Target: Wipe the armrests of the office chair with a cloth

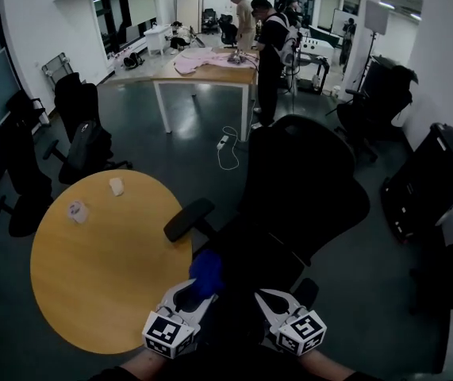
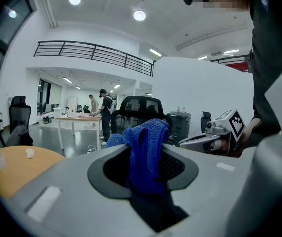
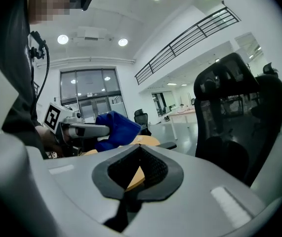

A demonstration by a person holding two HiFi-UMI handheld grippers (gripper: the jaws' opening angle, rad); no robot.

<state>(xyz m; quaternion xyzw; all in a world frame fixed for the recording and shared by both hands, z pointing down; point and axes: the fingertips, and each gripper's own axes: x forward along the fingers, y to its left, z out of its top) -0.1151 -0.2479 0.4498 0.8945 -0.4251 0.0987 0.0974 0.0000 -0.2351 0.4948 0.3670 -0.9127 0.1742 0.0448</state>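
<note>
A black office chair point(image 1: 305, 189) stands just ahead of me, back to the right, with one padded armrest point(image 1: 188, 218) jutting toward the round table. My left gripper point(image 1: 197, 290) is low in the head view, shut on a bunched blue cloth point(image 1: 206, 271) that sits below and just right of that armrest, apart from it. In the left gripper view the cloth point(image 2: 145, 137) fills the jaws of the left gripper point(image 2: 146, 154). My right gripper point(image 1: 267, 300) is beside it, over the dark seat. Its jaws meet with nothing between them in the right gripper view point(image 3: 141, 149), which also shows the cloth point(image 3: 116, 127) and armrest point(image 3: 166, 144).
A round wooden table point(image 1: 107, 276) lies at the left, carrying two small white items point(image 1: 78, 210). Other black chairs point(image 1: 83, 145) stand further left. Two people stand at a long table point(image 1: 210, 68) at the back. A cable point(image 1: 226, 153) lies on the floor; black cabinets point(image 1: 432, 181) are at the right.
</note>
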